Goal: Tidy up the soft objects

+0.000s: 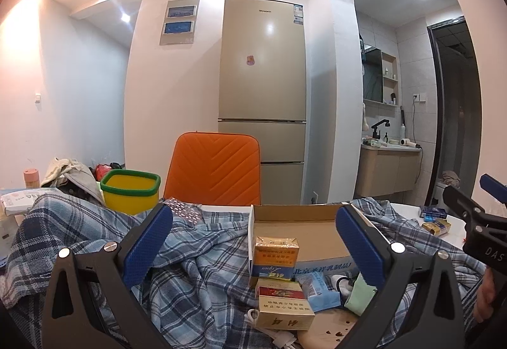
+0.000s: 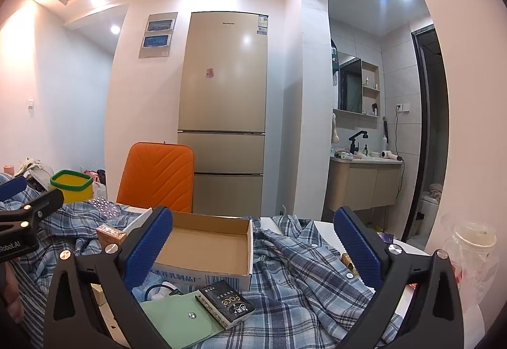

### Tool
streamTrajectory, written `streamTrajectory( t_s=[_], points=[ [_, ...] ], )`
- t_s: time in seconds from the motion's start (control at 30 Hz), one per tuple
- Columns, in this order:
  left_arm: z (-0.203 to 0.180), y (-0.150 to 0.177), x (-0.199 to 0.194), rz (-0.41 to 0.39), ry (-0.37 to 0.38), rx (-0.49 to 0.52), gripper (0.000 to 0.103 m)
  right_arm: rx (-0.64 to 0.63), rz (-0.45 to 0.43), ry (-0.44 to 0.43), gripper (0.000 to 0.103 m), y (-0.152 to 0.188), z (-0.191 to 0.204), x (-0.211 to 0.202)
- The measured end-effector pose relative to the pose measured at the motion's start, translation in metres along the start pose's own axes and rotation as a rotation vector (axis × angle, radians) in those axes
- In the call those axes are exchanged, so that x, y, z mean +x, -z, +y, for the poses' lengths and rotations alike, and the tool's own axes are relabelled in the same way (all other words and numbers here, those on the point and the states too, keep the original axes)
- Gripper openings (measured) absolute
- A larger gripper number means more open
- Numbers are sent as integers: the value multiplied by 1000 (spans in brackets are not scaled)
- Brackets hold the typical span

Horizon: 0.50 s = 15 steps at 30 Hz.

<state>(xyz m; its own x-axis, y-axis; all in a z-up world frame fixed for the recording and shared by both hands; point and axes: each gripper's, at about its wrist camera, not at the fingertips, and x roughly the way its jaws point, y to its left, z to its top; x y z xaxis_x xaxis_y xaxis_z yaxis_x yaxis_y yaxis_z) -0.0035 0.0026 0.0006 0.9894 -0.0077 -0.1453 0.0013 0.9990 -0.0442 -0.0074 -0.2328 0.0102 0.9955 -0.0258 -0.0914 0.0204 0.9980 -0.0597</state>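
Both tongs are spread wide and pinch nothing: the left tongs hover over cigarette packs, the right tongs over a green pouch and a black "Face" pack. The plaid shirt sprawls rumpled across the tabletop, hiding most of it up to the far edge. An open cardboard box sits on the cloth, its printed side partly covered. A clear-bagged cup at the right edge is blurred.

A blue plaid shirt lies crumpled and spread over the table, reaching from its left edge to its right, bunched around the open cardboard box. A green snap pouch lies flat on it at the near edge.
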Motion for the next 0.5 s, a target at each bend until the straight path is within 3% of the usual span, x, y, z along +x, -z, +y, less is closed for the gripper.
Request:
streamTrajectory(
  t_s=[0.5],
  points=[
    [0, 0, 1, 9, -4, -1, 103, -2, 0, 0, 103, 0, 0, 0]
  ],
)
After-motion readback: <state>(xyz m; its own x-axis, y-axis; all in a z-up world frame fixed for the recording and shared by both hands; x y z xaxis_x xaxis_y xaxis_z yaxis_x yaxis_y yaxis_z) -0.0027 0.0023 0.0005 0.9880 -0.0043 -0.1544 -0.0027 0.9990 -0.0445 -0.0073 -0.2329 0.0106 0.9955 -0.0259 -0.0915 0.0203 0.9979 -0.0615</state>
